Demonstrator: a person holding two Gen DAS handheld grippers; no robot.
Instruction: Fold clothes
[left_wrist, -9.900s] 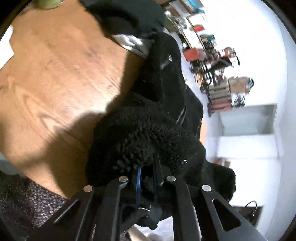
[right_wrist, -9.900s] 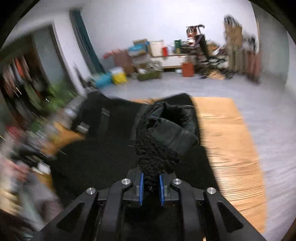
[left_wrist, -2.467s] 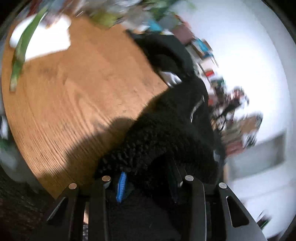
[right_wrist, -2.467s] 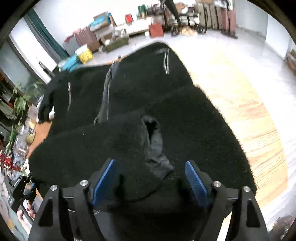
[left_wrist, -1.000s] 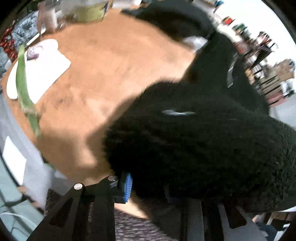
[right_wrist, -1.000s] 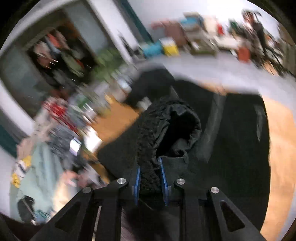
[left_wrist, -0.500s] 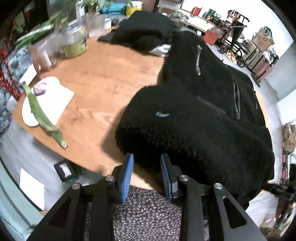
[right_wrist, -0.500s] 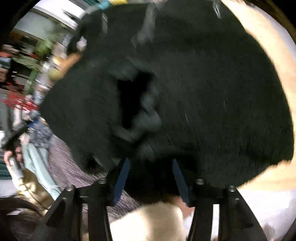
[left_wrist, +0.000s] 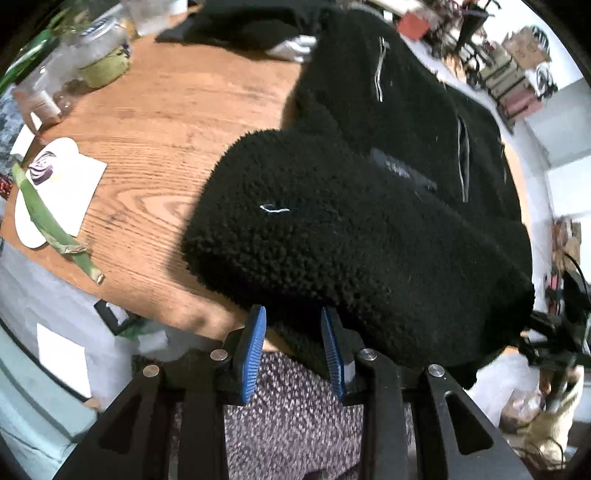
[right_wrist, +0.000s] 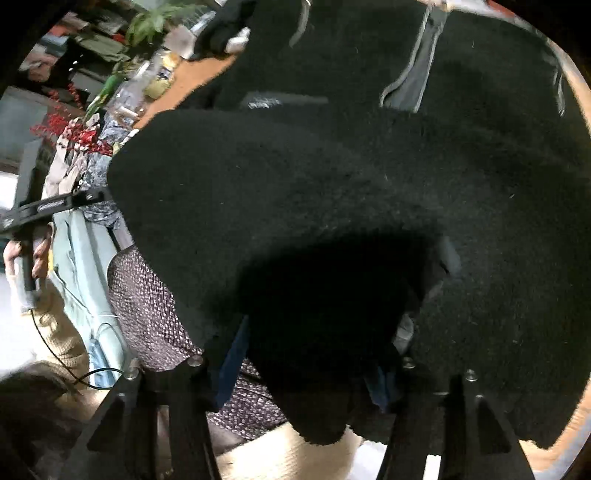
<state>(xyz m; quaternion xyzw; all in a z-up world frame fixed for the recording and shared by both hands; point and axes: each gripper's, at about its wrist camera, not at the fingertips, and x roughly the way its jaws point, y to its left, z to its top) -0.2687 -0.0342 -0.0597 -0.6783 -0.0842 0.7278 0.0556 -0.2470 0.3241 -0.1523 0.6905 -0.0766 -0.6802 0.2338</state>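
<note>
A black fleece jacket lies on the wooden table, its lower part folded up over the zipped front. The near folded edge hangs a little past the table edge. My left gripper is open at that near edge, and a bit of the hanging fleece dips between its blue pads. In the right wrist view the same fleece fills the frame. My right gripper is open wide, with a loose lobe of fleece drooping between its fingers and partly hiding them.
On the table's left side are glass jars, a white board with a cut onion, and a green stalk. Another dark garment lies at the far side. A speckled rug lies below. A hand holds the left gripper.
A second ago my right gripper was shut on a raised fold of fleece; it has since opened and the fold lies down. My left gripper came off the fleece and now sits at its near edge.
</note>
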